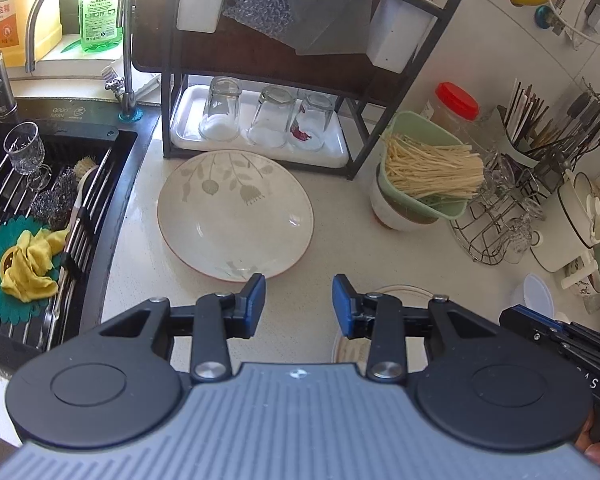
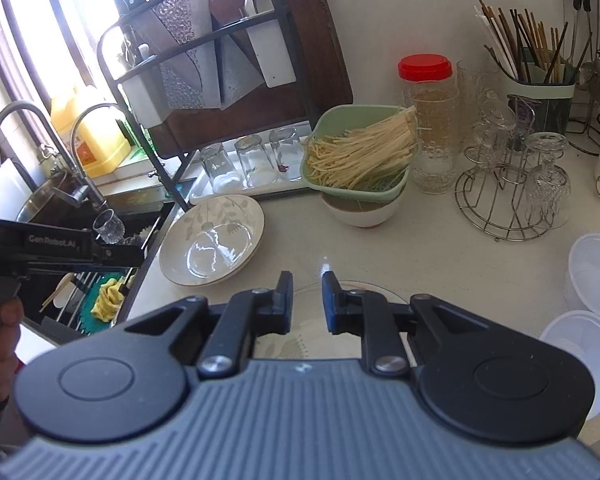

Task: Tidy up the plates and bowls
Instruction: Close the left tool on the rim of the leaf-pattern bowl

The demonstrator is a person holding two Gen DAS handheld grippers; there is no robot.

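- Barely started, by the look of it: big leaf-patterned plate point(image 1: 236, 216) sitting alone on the tabletop point(image 1: 340, 248), just in front of the black dish rack point(image 1: 260, 60), nothing stacked on it yet.
- Second plate point(image 2: 352, 292) lying nearer, mostly hidden under the right tongs point(image 2: 307, 300); same one peeking out behind the left tongs point(image 1: 299, 304) in the left wrist view.
- Left tongs spread partway, nothing between the pads, hovering just short of the big plate's near rim.
- Right tongs nearly pressed together with only a thin gap; hard to say whether pinching that nearer plate's rim or just above it. Looks empty.
- Two white plastic bowls point(image 2: 592, 276) off to the right edge, separate, not nested.
- Probably left to do: get both plates together, nest the bowls, maybe onto the rack.
- Containers now:
- Green strainer basket point(image 2: 360, 152) full of dry noodles point(image 2: 360, 148), perched on top of a white bowl point(image 2: 360, 212).
- White tray point(image 1: 192, 136) under the rack holding three upturned glasses point(image 1: 268, 116).
- Red-lidded jar point(image 2: 428, 120), contents unclear through the plastic.
- Green holder point(image 2: 540, 96) stuffed with chopsticks.
- Sink point(image 1: 40, 200) with a stemmed glass, scrub brush, steel wool and a yellow cloth on a green mat.
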